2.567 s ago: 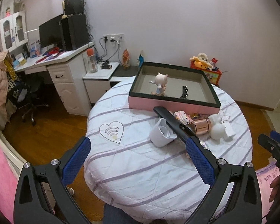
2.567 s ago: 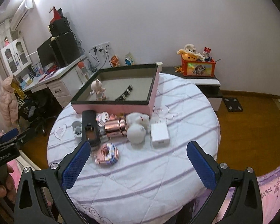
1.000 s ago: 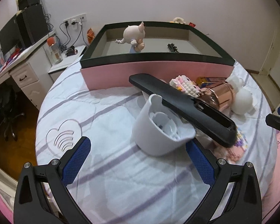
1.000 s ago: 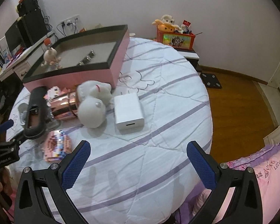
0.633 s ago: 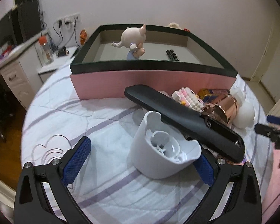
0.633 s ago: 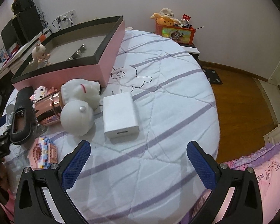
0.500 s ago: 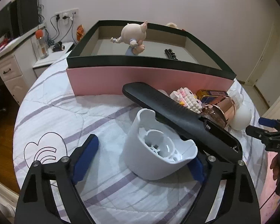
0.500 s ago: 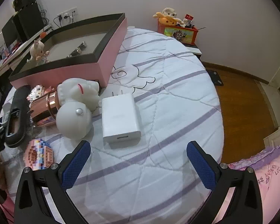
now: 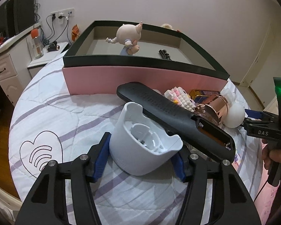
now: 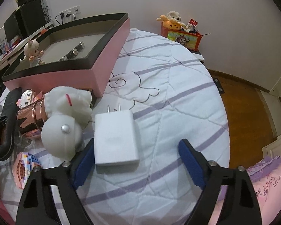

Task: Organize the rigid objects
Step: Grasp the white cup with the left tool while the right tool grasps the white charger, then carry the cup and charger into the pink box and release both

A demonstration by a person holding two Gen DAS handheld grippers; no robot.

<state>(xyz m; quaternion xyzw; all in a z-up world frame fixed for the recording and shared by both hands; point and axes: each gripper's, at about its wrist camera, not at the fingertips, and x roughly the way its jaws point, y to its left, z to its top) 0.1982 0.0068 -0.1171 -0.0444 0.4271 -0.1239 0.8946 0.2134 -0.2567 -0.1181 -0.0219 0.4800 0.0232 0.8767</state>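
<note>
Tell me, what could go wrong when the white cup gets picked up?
The black remote lies across the white cup, so lifting the cup may tip it onto the copper cup. The left tool is closing around the white cup's curved wall; it may slip. The right tool closing on the white charger sits off-centre and may push it sideways.

Each camera rides a hand-held gripper, looking steeply down and close over the round worktop [image 9: 52, 112] toward the pink box [image 9: 140, 78]. Left view faces its long front; right view its corner [image 10: 95, 75]. Both share the box.
</note>
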